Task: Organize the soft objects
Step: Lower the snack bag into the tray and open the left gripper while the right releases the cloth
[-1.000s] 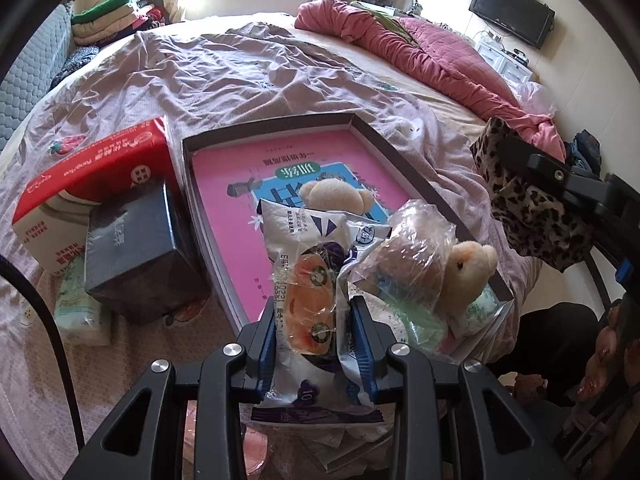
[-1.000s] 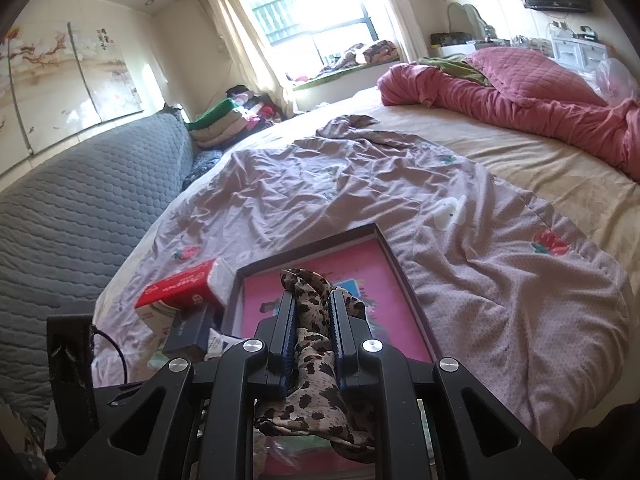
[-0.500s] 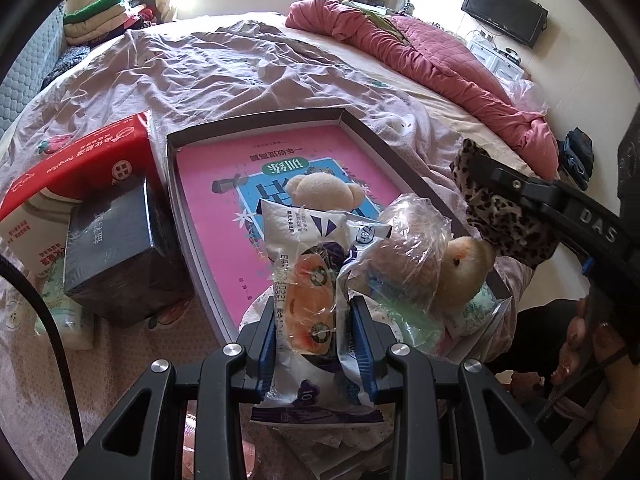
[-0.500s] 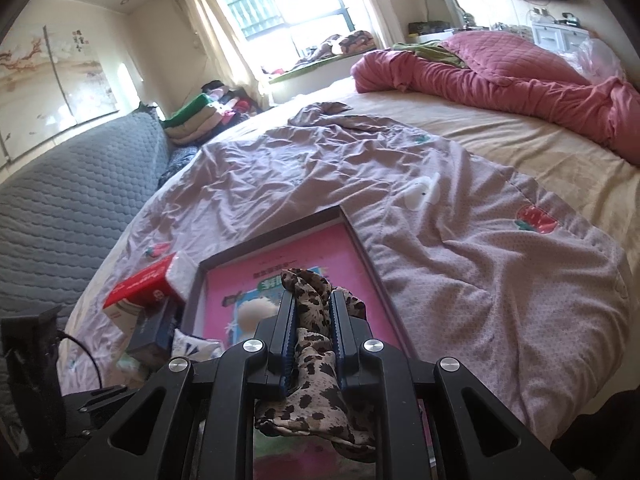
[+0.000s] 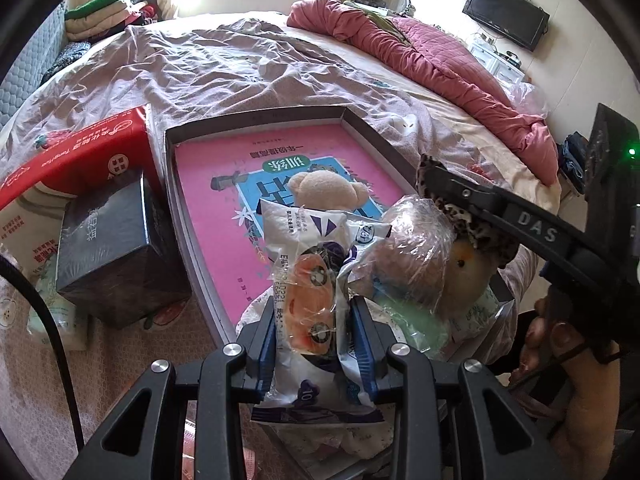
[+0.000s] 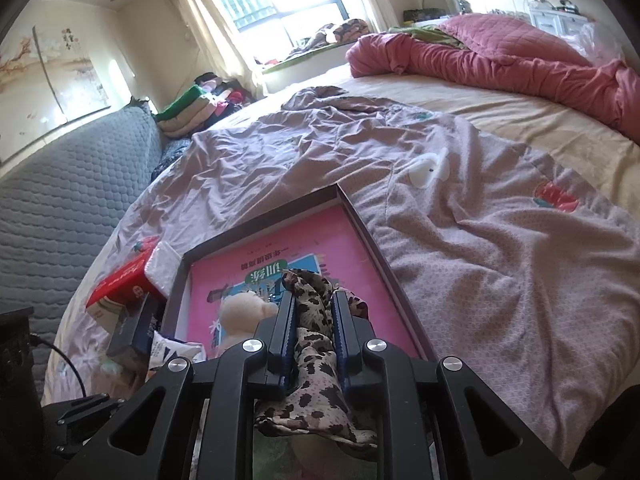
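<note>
I'm clamping the left gripper (image 5: 316,334) on a white snack packet (image 5: 316,280), holding it over the near end of the tray (image 5: 256,118). My right gripper (image 6: 314,322) is pinching a leopard-print cloth (image 6: 310,344), jaws just starting to ease apart with the cloth between the pads, hanging over the tray's near right side above a yellow plush toy (image 5: 466,276). A beige teddy (image 5: 326,188) is lying on the pink book (image 5: 224,216) in the tray. Left of it, a dark box (image 5: 112,240) and red tissue pack (image 5: 72,156) are sitting on the bedspread (image 5: 224,64).

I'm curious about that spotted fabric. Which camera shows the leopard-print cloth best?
The right wrist view: the leopard-print cloth fills the centre, pinched in the right gripper. The left wrist view catches only a bunch of it, mostly behind that gripper.
</note>
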